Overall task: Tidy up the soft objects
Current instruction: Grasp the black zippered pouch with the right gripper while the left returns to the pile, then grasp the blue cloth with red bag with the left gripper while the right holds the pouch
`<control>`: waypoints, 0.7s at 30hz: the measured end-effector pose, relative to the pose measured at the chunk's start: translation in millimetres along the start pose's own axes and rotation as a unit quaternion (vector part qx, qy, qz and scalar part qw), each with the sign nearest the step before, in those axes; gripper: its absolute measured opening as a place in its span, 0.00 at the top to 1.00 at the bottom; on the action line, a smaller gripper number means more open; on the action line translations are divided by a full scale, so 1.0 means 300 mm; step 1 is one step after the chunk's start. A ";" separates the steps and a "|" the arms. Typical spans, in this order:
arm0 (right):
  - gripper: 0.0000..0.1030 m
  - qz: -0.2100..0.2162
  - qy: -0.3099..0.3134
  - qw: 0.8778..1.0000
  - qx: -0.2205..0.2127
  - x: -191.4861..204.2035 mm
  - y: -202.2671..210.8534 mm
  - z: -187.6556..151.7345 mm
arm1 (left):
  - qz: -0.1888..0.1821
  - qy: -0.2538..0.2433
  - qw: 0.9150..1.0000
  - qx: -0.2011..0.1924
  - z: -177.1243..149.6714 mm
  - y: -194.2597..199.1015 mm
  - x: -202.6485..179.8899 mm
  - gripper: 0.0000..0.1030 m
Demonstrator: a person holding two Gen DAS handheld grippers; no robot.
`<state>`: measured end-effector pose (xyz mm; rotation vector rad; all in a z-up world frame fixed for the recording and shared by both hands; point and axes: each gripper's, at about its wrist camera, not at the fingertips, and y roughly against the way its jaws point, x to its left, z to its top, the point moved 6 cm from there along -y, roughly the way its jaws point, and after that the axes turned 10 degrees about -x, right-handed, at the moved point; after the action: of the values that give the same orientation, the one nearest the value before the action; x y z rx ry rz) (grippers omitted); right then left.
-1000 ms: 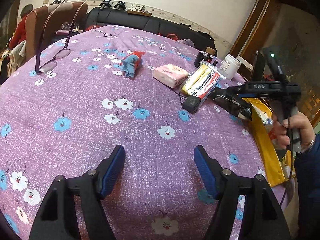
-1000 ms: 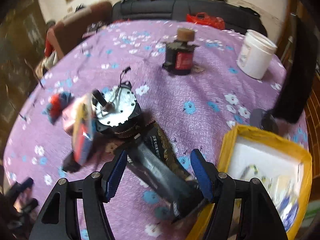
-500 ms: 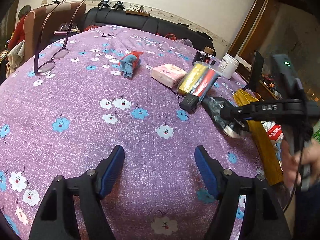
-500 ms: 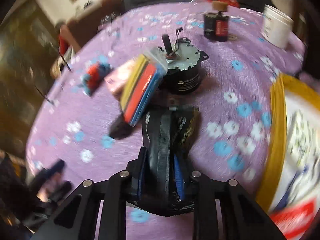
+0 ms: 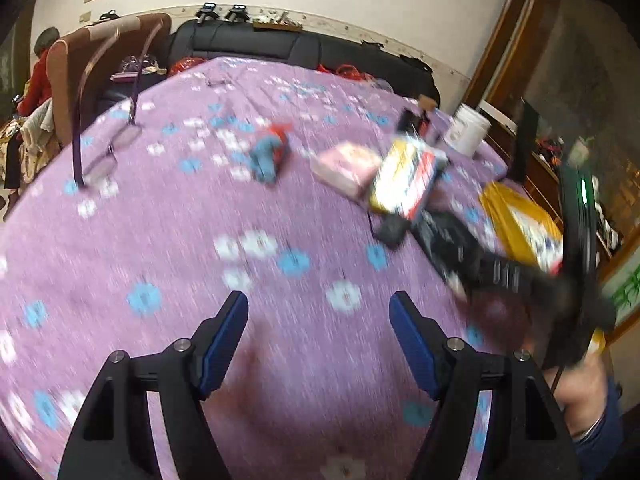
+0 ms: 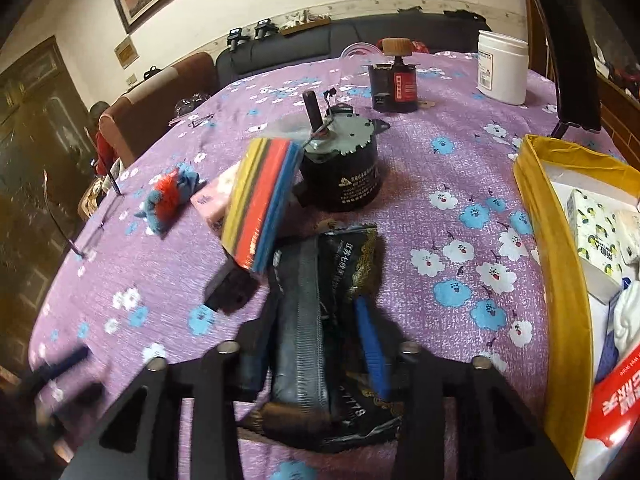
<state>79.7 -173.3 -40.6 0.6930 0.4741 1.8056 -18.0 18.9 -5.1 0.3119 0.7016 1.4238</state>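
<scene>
My right gripper has a crumpled black foil packet between its blue pads, which still touch it while the jaws are opening. The packet's far end points at a wrapped stack of coloured sponge cloths. Beyond that lie a pink tissue pack and a blue and red plush toy. My left gripper hovers open over bare purple cloth with nothing between its fingers. From the left wrist the view is blurred, with the packet at the right, just left of the yellow box.
The yellow box at the right holds tissue packs and white soft items. A black motor, a dark bottle with a wooden cap and a white jar stand further back. Glasses rest at the left. A small black adapter lies by the packet.
The right gripper closed hard on the black packet, then eased wider around it. The left gripper rose a little, and its view is now blurred.
</scene>
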 end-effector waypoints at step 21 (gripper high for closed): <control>0.54 0.071 -0.019 0.997 0.006 0.034 -0.026 0.007 | 0.145 -0.061 0.987 0.040 0.252 -0.491 0.098 0.72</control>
<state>84.1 -161.0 -41.8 0.7845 0.4185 1.9191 144.5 40.7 -42.0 0.5768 0.6320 1.6383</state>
